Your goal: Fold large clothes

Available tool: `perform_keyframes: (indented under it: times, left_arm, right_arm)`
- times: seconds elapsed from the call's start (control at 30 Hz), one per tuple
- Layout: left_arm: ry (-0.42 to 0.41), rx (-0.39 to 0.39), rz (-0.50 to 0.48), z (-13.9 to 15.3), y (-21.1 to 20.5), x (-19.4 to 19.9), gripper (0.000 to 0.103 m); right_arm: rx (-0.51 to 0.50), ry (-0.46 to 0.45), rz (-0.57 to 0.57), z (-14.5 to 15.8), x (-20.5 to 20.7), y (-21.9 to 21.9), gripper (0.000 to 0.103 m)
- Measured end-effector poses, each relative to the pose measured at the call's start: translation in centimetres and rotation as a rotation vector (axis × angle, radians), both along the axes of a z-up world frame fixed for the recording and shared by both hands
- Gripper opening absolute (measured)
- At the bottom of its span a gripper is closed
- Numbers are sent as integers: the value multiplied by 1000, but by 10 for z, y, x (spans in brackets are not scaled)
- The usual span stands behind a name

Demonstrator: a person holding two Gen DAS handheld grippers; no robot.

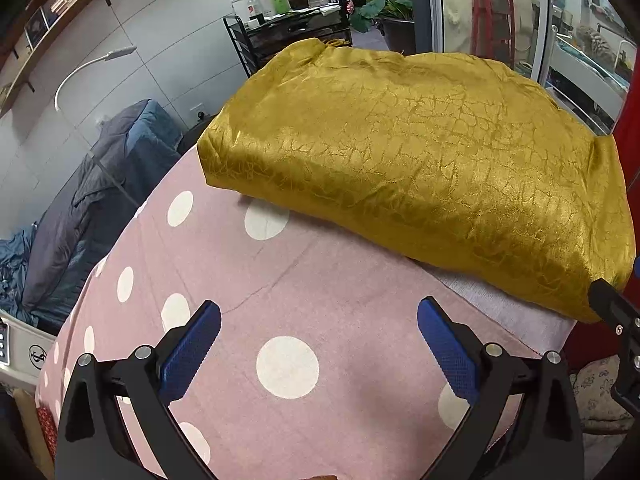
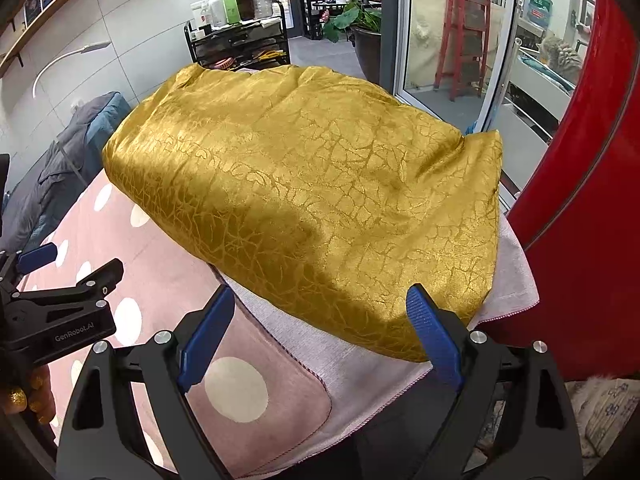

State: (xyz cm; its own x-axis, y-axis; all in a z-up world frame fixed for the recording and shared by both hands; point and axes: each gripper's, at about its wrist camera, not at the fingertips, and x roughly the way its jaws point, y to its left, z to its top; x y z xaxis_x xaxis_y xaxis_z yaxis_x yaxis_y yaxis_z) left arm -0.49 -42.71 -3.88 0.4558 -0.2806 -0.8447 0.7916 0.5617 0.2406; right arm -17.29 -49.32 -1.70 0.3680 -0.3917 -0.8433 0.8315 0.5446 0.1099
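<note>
A shiny golden-yellow cloth [image 1: 416,168] with a crackle pattern lies folded into a thick pad on a pink polka-dot table cover [image 1: 280,320]. It also fills the middle of the right wrist view [image 2: 312,200]. My left gripper [image 1: 319,320] is open and empty, over the bare pink cover, short of the cloth's near edge. My right gripper [image 2: 320,308] is open and empty, its jaws on either side of the cloth's near edge, just above it. The left gripper [image 2: 68,272] shows at the left of the right wrist view.
A pale towel [image 2: 360,364] lies under the cloth's near side. A red panel [image 2: 580,208] stands close on the right. A rack of bottles [image 2: 240,36] stands beyond the table, with blue-grey bedding [image 1: 92,208] to the left and glass doors [image 2: 460,40] to the right.
</note>
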Motion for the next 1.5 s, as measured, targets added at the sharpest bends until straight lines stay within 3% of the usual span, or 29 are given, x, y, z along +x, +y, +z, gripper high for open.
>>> perform_keyframes:
  times: [1.5]
  left_arm:
    - [-8,23,-15,0,-3,-2,97]
  right_arm:
    - [-33,32,29,0,1,7,87]
